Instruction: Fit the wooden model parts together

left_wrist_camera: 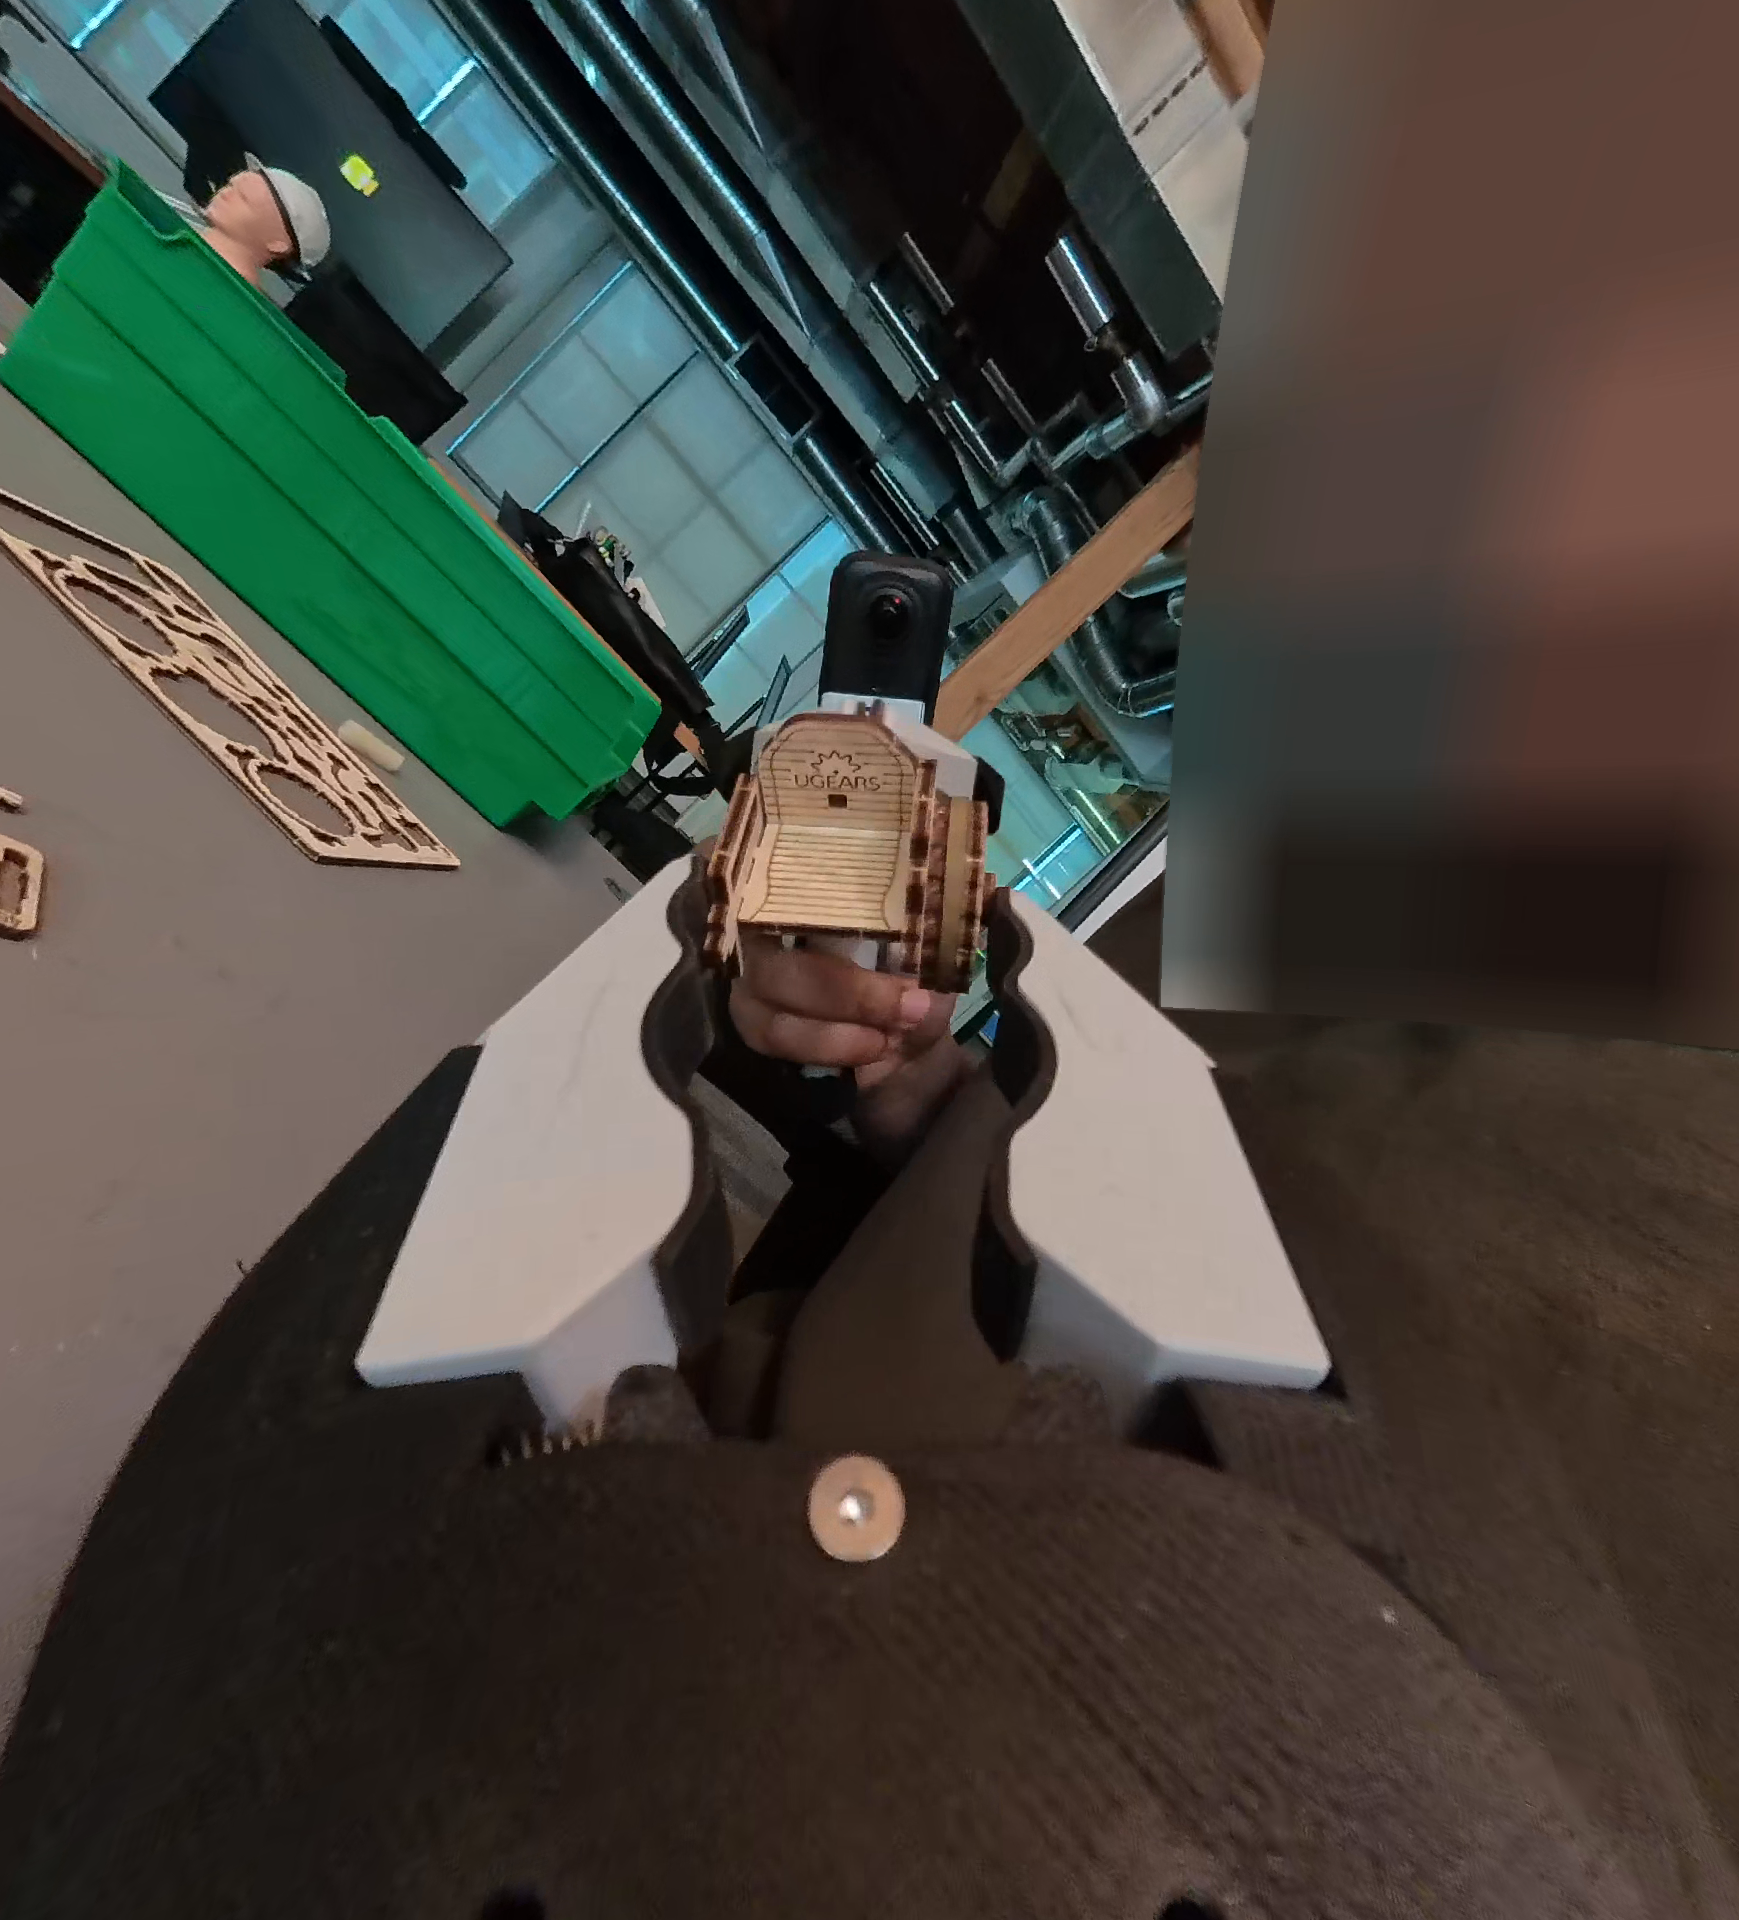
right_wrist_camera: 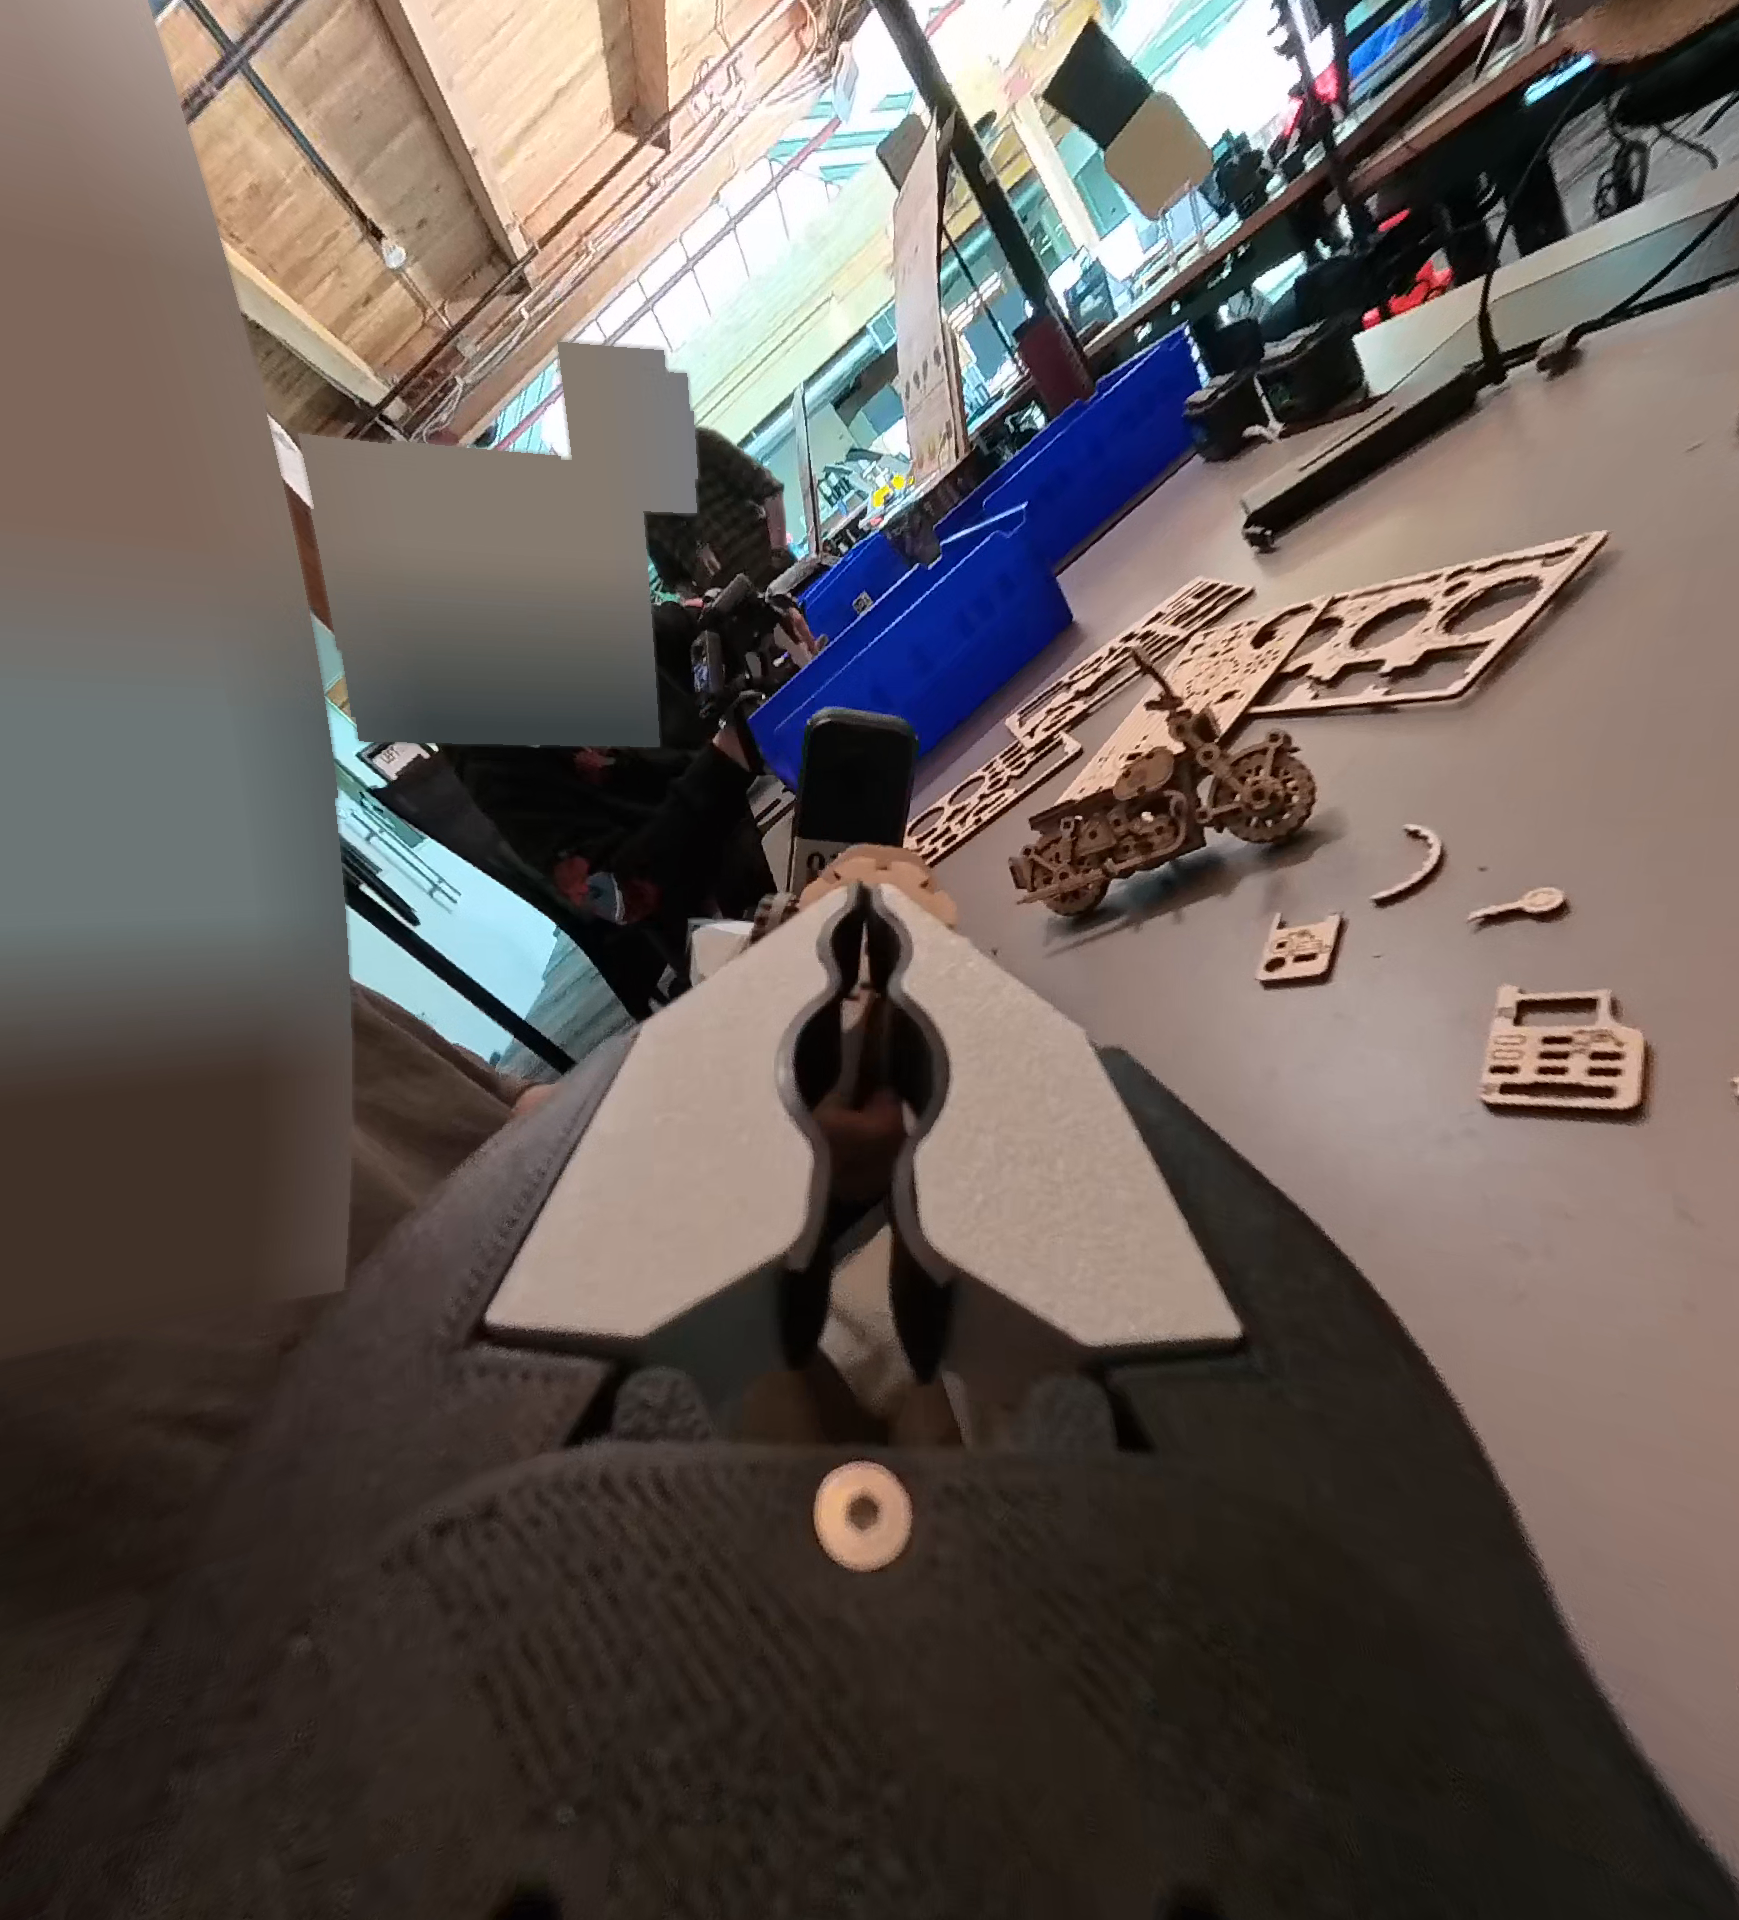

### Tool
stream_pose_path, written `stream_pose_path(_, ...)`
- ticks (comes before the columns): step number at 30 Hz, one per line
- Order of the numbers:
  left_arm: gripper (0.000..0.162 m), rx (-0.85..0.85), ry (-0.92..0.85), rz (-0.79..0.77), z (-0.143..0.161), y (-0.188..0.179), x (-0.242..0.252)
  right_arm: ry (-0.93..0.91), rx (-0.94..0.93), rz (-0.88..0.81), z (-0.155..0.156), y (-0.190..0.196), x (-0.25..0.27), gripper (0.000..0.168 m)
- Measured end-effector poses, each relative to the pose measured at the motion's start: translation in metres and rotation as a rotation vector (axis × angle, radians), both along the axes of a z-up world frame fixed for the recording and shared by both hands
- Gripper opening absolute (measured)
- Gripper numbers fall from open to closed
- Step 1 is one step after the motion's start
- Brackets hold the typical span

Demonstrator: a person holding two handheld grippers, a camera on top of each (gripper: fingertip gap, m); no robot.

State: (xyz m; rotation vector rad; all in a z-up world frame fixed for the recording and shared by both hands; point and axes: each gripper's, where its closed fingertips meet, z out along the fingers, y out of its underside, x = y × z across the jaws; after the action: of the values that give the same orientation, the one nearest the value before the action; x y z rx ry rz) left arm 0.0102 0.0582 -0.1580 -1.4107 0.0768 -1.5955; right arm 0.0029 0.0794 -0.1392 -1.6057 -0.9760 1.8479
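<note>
Pale laser-cut plywood throughout. Small sidecar [left_wrist_camera: 849, 868] held up in the air between the two grippers, well above the table [left_wrist_camera: 169, 1039]. Left gripper [left_wrist_camera: 849, 935] with jaws spread wide, sidecar sitting at the tips; contact with either pad hard to confirm. Right gripper [right_wrist_camera: 870, 894] with jaws nearly together, pinching the sidecar's edge [right_wrist_camera: 875, 868] at the very tips.

Progress, as a judgement: well along. Motorbike [right_wrist_camera: 1166, 821] already built and standing on the table; sidecar body already assembled. Left to do: probably joining sidecar to motorbike, plus any loose bits [right_wrist_camera: 1410, 862] lying near it.

Left view only: sidecar's seat and slatted floor face-on, green bin [left_wrist_camera: 325, 499], one emptied sheet [left_wrist_camera: 190, 665]. Right view only: motorbike, blue bins [right_wrist_camera: 948, 623], more sheets [right_wrist_camera: 1416, 634], small frets [right_wrist_camera: 1561, 1049], and the tight pinch itself.
</note>
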Motion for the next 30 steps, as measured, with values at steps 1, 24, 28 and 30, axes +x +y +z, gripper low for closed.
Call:
stream_pose_path(1, 0.050, 0.001, 0.001, -0.001, 0.000, 0.000, 0.000, 0.000, -0.004, 0.003, 0.000, 0.000, 0.000, 0.000)
stream_pose_path(24, 0.050, -0.032, -0.119, 0.024, 0.006, 0.004, -0.011, -0.018, 0.079, -0.096, 0.003, 0.024, 0.013, 0.000)
stream_pose_path(28, 0.050, -0.010, -0.082, 0.113, 0.010, 0.010, -0.035, -0.276, 0.196, -0.042, -0.039, 0.026, 0.015, 0.007)
stream_pose_path(30, 0.050, -0.003, -0.055, 0.153, 0.011, 0.011, -0.046, -0.405, 0.272, 0.003, -0.065, 0.014, 0.013, 0.009)
